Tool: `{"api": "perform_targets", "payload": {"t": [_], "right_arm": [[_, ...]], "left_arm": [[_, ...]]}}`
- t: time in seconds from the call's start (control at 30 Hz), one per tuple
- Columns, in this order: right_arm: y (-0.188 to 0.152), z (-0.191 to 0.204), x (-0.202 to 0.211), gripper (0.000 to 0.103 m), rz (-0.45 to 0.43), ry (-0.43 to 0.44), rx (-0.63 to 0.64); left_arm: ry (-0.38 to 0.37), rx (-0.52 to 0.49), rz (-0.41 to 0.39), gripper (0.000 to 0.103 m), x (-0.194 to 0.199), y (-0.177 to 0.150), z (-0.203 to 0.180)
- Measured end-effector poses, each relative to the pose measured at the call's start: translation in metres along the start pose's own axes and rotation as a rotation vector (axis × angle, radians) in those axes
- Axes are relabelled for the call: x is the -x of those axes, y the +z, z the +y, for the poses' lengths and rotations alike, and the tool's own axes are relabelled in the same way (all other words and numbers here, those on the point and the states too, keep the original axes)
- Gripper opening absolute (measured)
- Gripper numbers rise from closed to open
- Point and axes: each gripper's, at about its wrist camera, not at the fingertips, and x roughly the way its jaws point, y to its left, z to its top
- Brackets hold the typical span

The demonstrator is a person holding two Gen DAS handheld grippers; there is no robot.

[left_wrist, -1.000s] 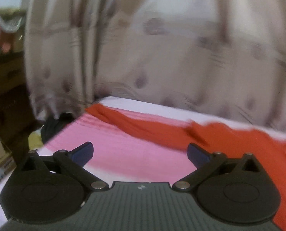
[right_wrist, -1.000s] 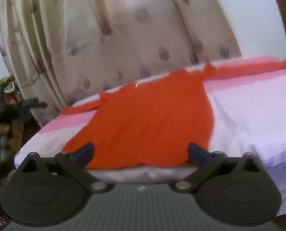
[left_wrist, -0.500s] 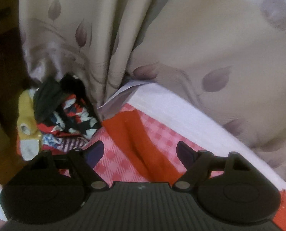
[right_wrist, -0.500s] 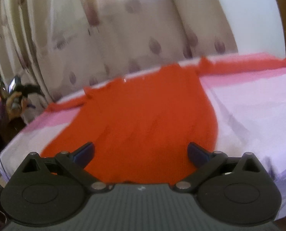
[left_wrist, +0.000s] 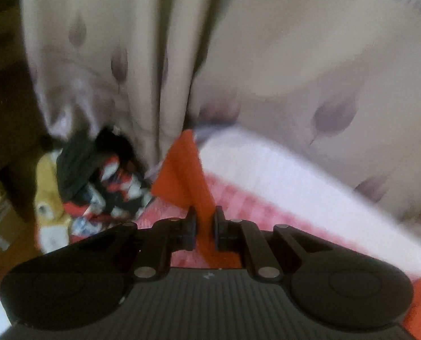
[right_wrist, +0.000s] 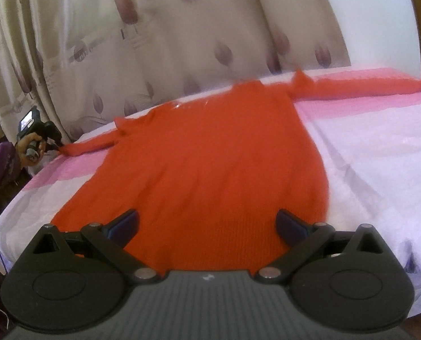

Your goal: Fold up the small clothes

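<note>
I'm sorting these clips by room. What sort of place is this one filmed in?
Most likely a bedroom at home. A red sweater lies spread on a bed with a pink and white sheet, leaf-print curtains hang right behind it, and a pile of clothes sits beside the bed.

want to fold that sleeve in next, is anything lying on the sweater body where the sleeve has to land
Nothing visible does. The red sweater lies flat and bare on the bed. The left gripper is closing on the sleeve end; the right gripper hovers open over the hem.
</note>
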Motion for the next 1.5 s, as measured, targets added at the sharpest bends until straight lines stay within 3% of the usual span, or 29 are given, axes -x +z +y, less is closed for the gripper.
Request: {"api": "perform_targets", "payload": {"t": [0.1,0.17,0.2,0.27,0.3,0.33,0.4,0.5,0.57,0.63,0.7,0.8,0.87,0.9,0.93,1.0,1.07,1.2,1.3,1.4,1.47,1.5], "right_arm": [[-0.001,-0.002,0.0,0.103,0.0,0.005,-0.011],[-0.003,-0.002,0.001,0.103,-0.004,0.013,-0.016],[-0.005,-0.003,0.001,0.103,-0.005,0.021,-0.017],[-0.006,-0.003,0.002,0.103,-0.008,0.039,-0.018],[-0.007,-0.002,0.002,0.103,-0.006,0.049,-0.017],[-0.008,-0.001,0.002,0.103,-0.002,0.059,-0.011],[-0.008,0.001,0.003,0.103,0.003,0.076,0.001],[-0.009,0.002,0.007,0.103,0.002,0.092,0.013],[-0.01,0.002,0.009,0.103,-0.004,0.096,0.011],[-0.011,0.002,0.01,0.103,-0.008,0.098,0.0],[-0.013,0.001,0.01,0.103,-0.007,0.102,-0.008],[-0.013,0.003,0.012,0.103,-0.006,0.105,-0.003],[-0.014,0.006,0.014,0.103,-0.005,0.109,0.006],[-0.014,0.006,0.015,0.103,-0.004,0.106,0.012],[-0.014,0.007,0.015,0.103,0.0,0.102,0.016],[-0.013,0.007,0.014,0.103,0.004,0.097,0.02],[-0.013,0.008,0.015,0.103,0.001,0.089,0.022],[-0.013,0.007,0.014,0.103,-0.006,0.08,0.015],[-0.014,0.004,0.013,0.103,-0.008,0.079,-0.001],[-0.015,0.001,0.014,0.103,-0.01,0.087,-0.011],[-0.013,-0.001,0.016,0.103,-0.015,0.092,-0.007],[-0.011,-0.004,0.018,0.103,-0.025,0.092,-0.005]], "left_arm": [[-0.171,0.034,-0.172,0.012,0.059,-0.016,0.016],[-0.22,0.023,-0.223,0.013,0.088,-0.036,0.031],[-0.226,0.01,-0.243,0.018,0.098,-0.049,0.041],[-0.168,-0.021,-0.262,0.033,0.102,-0.074,0.059],[-0.111,-0.03,-0.241,0.055,0.098,-0.086,0.07],[-0.068,-0.028,-0.22,0.066,0.097,-0.095,0.078],[-0.027,-0.001,-0.223,0.068,0.1,-0.11,0.096],[0.013,0.057,-0.249,0.095,0.115,-0.121,0.112],[-0.016,0.07,-0.254,0.097,0.127,-0.121,0.115],[-0.053,0.043,-0.192,0.1,0.128,-0.114,0.107],[-0.069,0.041,-0.113,0.1,0.12,-0.109,0.099],[-0.011,0.026,-0.016,0.098,0.096,-0.109,0.087],[0.033,0.012,-0.001,0.092,0.081,-0.111,0.084],[0.046,0.011,0.0,0.079,0.073,-0.111,0.083],[0.059,0.009,-0.007,0.048,0.066,-0.11,0.082],[0.093,0.01,-0.019,0.004,0.059,-0.102,0.081],[0.093,0.09,-0.055,0.004,0.06,-0.092,0.088],[0.158,0.113,-0.218,0.005,0.078,-0.073,0.088],[0.245,0.161,-0.177,0.005,0.07,-0.077,0.097],[0.26,0.177,-0.096,0.007,0.057,-0.091,0.105],[0.302,0.183,-0.11,0.022,0.064,-0.101,0.102],[0.334,0.195,-0.126,0.047,0.071,-0.105,0.098]]}}
